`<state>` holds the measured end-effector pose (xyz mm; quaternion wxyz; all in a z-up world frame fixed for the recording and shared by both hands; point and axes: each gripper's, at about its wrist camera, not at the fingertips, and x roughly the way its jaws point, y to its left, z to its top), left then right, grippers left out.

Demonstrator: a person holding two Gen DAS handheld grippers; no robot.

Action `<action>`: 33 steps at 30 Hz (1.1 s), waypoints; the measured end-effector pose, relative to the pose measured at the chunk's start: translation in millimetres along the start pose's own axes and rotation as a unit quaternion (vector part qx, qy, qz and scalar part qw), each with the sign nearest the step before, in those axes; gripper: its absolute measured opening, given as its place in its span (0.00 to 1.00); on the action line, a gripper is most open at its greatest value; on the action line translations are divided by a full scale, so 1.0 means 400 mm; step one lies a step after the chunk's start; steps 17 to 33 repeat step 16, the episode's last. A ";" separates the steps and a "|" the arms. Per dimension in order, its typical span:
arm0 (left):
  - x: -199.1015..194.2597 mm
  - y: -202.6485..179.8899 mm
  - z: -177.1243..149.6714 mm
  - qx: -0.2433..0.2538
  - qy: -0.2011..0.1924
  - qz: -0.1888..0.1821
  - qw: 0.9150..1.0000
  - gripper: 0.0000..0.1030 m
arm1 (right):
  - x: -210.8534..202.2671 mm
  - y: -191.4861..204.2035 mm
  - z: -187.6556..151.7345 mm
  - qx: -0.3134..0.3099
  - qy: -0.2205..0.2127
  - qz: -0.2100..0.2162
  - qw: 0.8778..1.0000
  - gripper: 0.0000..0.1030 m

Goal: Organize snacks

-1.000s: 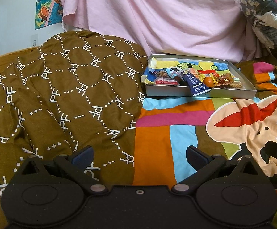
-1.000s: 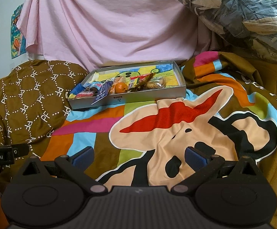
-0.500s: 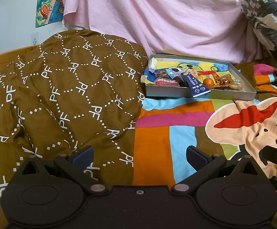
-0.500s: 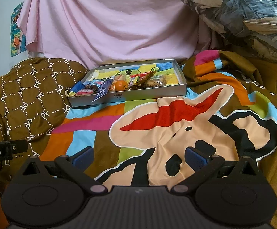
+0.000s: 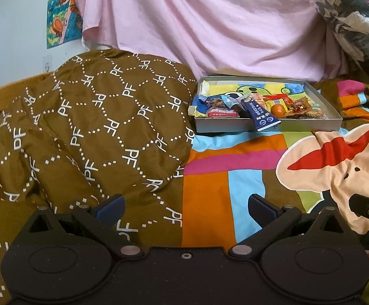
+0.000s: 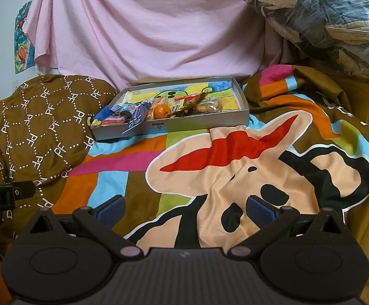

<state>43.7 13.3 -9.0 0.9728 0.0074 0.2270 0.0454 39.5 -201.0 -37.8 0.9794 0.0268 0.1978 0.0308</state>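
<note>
The brown quilt [image 5: 87, 132] filling the left half of the left wrist view carries white "PF" letters repeated inside dotted hexagons. At the left edge of the right wrist view, the side of the left gripper's body shows part of a label reading "obot.AI". A dark blue packet [image 5: 259, 114] in the tray [image 5: 265, 125] has white characters too small to read, and its lower end hangs over the tray's near wall.

The grey tray sits in the upper middle of both views, resting on the patchwork cartoon blanket [image 6: 235, 167] just below the pink sheet [image 6: 146, 30]. Its left end lies against the brown quilt. Inside, the snacks cluster toward the near wall: the blue packet, a red-and-white packet [image 5: 221, 113], an orange [image 6: 161, 111] and a bag of biscuits [image 6: 208, 106].

The left gripper [image 5: 185, 207] has its jaws spread wide and holds nothing. The right gripper [image 6: 184, 207] is likewise wide apart and empty. Between both grippers and the tray lies an open stretch of blanket with nothing on it.
</note>
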 end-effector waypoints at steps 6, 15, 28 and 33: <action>-0.002 -0.002 0.000 0.009 -0.003 0.001 1.000 0.99 | 0.002 0.004 -0.005 -0.003 0.004 0.000 1.000 1.00; -0.003 -0.002 0.000 0.010 -0.004 0.003 1.000 0.99 | 0.003 0.005 -0.005 -0.005 0.007 0.000 1.000 1.00; -0.002 -0.002 0.001 0.010 -0.003 0.004 1.000 0.99 | 0.004 0.005 -0.005 -0.005 0.007 0.000 1.000 1.00; -0.002 -0.002 0.001 0.010 -0.003 0.004 1.000 0.99 | 0.004 0.005 -0.005 -0.005 0.007 0.000 1.000 1.00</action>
